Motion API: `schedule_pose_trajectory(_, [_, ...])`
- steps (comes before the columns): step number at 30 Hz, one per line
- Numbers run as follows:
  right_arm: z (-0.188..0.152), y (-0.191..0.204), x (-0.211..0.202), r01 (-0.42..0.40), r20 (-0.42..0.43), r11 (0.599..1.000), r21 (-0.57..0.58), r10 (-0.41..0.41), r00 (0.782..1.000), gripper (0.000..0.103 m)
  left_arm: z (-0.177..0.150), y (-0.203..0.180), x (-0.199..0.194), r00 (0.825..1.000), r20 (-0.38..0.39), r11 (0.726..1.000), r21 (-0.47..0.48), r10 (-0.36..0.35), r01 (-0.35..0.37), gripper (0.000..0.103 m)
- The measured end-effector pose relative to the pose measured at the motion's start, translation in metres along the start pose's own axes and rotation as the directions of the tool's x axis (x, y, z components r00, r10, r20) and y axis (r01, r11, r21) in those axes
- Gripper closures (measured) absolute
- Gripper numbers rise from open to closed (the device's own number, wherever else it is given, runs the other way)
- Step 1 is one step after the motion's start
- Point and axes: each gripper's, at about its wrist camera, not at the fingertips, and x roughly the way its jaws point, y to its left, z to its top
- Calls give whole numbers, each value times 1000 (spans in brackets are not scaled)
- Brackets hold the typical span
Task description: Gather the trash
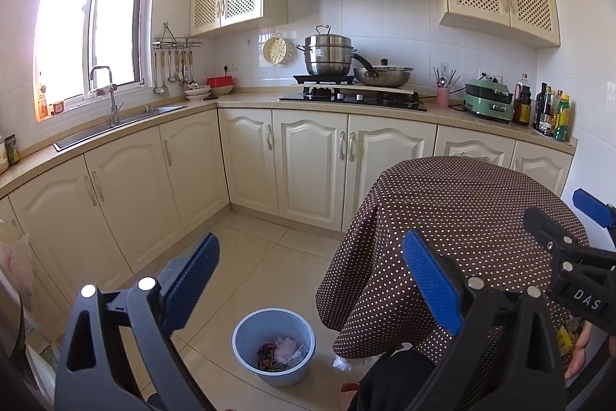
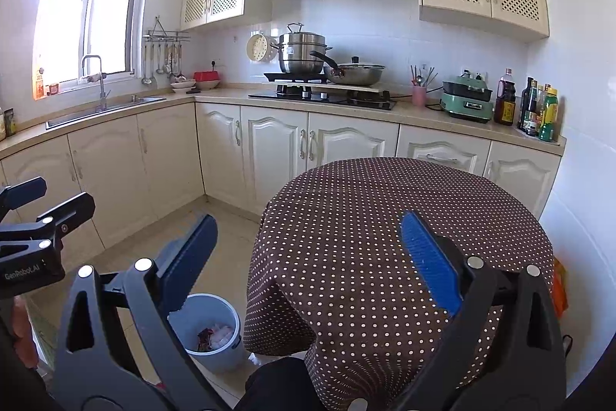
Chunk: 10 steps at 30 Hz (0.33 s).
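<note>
A light blue bin [image 1: 274,349] stands on the tiled floor left of a round table with a brown polka-dot cloth [image 1: 462,218]. Crumpled wrappers and tissue [image 1: 283,353] lie inside it. My left gripper [image 1: 308,280] is open and empty, held above the bin. My right gripper [image 2: 308,257] is open and empty over the table's [image 2: 365,218] left part. The bin also shows in the right wrist view [image 2: 215,338], partly hidden by my left finger [image 2: 188,257]. No trash shows on the cloth.
Cream cabinets run along the left and far walls. The counter holds a sink [image 1: 115,126], a hob with pots [image 1: 331,60], a green appliance [image 1: 489,101] and bottles [image 1: 554,114]. A white wall stands right of the table.
</note>
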Motion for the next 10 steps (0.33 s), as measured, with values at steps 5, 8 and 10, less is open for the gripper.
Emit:
schedule_pose_trajectory(5, [1,-14,19,41,-22,999,-18,-41,999,8,-4,-1,22,999,-40,1000,6,12,-12,9])
schedule_pose_trajectory(8, [4,-34,38,108,-42,992,-67,-111,993,8,-8,1,38,997,-71,1000,10,25,-25,9])
schedule_pose_trajectory(10, [7,-58,60,175,-80,977,-120,-185,979,8,-14,4,54,994,-105,999,13,38,-37,9])
